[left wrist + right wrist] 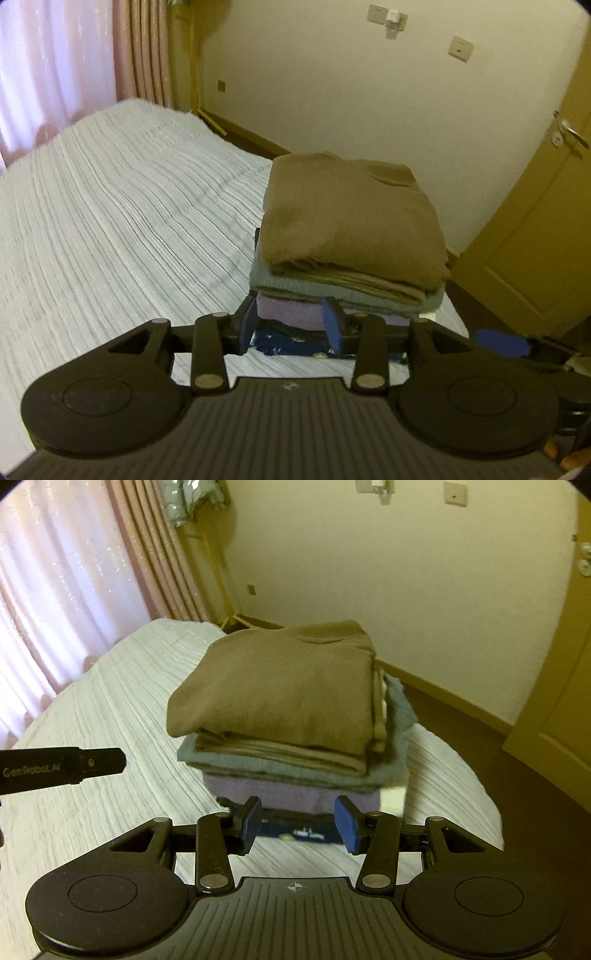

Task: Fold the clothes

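Bed (110, 221): folded stack (280, 701) (brown topmost).

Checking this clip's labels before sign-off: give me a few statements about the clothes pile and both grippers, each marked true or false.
1. The brown garment tops the pile. True.
2. The pile sits on the floor. False: it sits on the white bedspread.
3. The left gripper is open. True.
4. The right gripper clamps a garment. False: its jaws are open, holding nothing.
5. A grey-green layer lies under the brown one. True.
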Available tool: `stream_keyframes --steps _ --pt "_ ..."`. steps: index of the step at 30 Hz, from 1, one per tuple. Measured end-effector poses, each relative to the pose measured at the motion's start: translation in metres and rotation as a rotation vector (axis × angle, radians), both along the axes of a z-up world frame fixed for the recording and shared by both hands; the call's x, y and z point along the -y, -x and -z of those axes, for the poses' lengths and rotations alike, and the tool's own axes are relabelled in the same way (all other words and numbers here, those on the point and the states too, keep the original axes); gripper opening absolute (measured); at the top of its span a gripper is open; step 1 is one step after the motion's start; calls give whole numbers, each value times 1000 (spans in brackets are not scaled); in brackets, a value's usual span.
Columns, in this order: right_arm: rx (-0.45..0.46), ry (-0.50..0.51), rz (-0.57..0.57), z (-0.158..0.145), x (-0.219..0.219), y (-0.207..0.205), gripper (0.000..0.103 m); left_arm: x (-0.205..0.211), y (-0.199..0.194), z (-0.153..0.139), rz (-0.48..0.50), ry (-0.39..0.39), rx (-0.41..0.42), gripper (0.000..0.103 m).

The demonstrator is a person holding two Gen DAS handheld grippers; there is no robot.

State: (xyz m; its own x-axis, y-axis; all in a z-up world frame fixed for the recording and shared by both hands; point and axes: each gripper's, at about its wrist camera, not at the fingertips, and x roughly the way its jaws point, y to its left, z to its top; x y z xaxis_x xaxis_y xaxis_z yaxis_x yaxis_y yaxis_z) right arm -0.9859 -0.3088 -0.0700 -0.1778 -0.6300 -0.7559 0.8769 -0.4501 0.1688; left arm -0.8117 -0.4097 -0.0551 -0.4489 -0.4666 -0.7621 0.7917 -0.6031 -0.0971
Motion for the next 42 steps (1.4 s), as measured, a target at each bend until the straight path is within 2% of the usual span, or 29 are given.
stream_keyframes --steps 7,11,17,25,29,36,42 --pt "-37 5 10 -19 -47 -38 48 -50 -31 -20 23 62 29 40" --pt "-36 8 21 -24 -73 -62 48 -78 -52 -27 33 72 36 49" --pt "-32 -4 62 -30 -109 -93 48 -115 -79 -27 56 65 46 53" --pt "-26 -42 108 -34 -144 -123 48 -153 -110 -20 75 53 42 54" --pt "-54 -77 134 -37 -152 -133 48 -161 -119 -22 72 65 39 61" --pt "-108 -149 167 -36 -156 -145 48 -170 -136 -24 48 93 19 62" --pt "-82 -154 149 -31 -159 -151 48 -171 -141 -17 48 80 40 62"
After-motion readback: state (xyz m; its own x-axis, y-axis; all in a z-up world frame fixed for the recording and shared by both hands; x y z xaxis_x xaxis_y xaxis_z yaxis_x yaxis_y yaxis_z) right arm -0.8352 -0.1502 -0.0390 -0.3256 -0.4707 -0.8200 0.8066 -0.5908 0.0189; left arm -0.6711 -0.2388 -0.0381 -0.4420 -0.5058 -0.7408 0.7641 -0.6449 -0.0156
